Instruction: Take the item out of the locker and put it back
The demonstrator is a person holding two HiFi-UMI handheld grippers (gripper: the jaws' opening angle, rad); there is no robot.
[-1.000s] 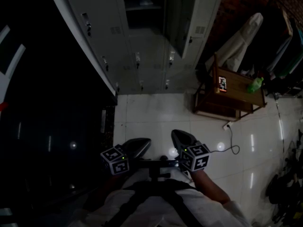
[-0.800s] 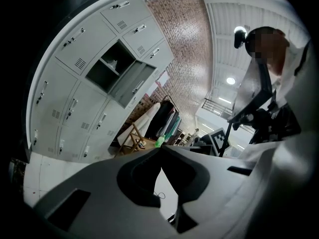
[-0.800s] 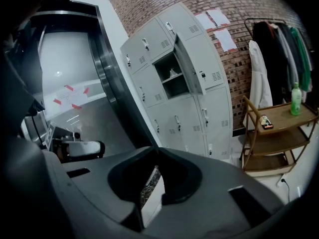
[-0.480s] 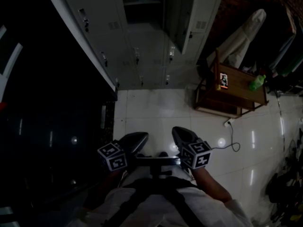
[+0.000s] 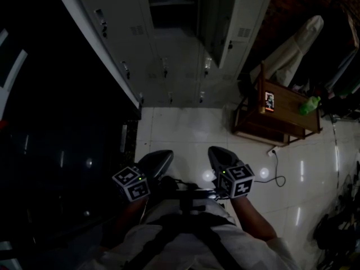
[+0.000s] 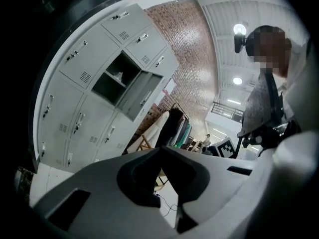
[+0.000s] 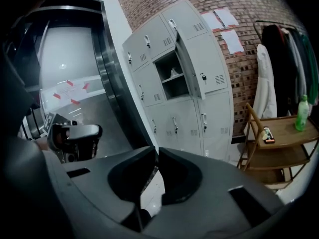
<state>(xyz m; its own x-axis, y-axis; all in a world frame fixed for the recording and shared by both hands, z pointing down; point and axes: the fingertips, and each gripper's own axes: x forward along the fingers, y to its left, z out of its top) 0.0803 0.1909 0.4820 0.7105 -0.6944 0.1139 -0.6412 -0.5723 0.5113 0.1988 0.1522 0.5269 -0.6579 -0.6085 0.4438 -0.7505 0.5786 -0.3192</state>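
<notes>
both grippers have edged a little farther from the body toward the lockers (image 5: pixel 169 66) than a second ago, the left gripper (image 5: pixel 157 162) and the right gripper (image 5: pixel 220 157) side by side, low and near the person's body. the lockers fill the far side, well apart from both grippers. one upper door (image 5: pixel 219 21) stands open. to the right is a wooden table (image 5: pixel 287 103) with a green bottle (image 5: pixel 308 104) on it. the item (image 7: pixel 172 73), small and pale, too small to identify, lies on the shelf inside the open compartment (image 5: pixel 174 7). each gripper's jaws are drawn together with nothing between them. as i judge it, the task has barely started: the door is open but the item is untouched. reaching in, taking it out and putting it back all remain.
</notes>
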